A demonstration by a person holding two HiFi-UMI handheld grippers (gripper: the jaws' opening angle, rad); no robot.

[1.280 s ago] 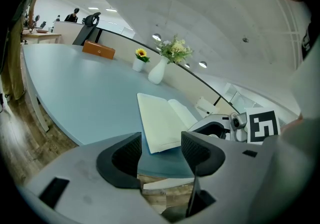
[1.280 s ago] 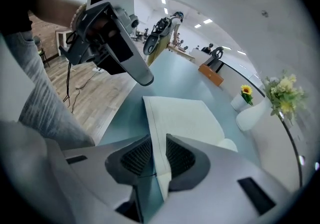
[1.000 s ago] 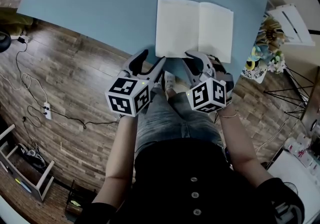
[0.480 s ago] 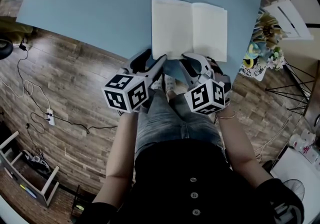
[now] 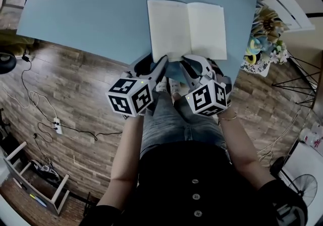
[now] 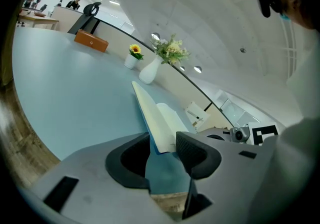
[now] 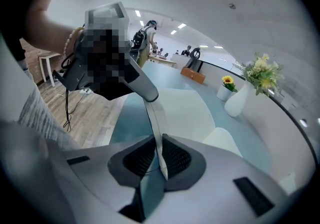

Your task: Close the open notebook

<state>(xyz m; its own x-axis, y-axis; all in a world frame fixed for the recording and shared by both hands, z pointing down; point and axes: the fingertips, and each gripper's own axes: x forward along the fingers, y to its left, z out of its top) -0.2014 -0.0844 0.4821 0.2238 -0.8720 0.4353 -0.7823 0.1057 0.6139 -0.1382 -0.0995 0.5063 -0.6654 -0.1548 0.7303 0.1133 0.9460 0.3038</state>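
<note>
A person stands at the near edge of a pale blue table (image 5: 91, 8) and holds a gripper in each hand, as seen from the head view. The left gripper (image 5: 154, 63) reaches the near left corner of the open notebook (image 5: 186, 28). The right gripper (image 5: 197, 64) meets the notebook's near edge close to the spine. The notebook lies flat and open, close to the table's near edge. From above the jaws are hard to read, but each gripper's own view shows them plainly. In the left gripper view the jaws stand apart with the notebook's corner between them, close against one jaw and clear of the other. They have just been closing in. In the right gripper view the jaws are pressed together on a thin white edge of the notebook. Farther back on the table, only the gripper views show a white vase (image 6: 150, 72) of flowers, a small sunflower pot (image 6: 133, 59) and an orange box (image 6: 91, 41). Compared with a second ago, the notebook is still open and both grippers remain at its near edge.
</note>
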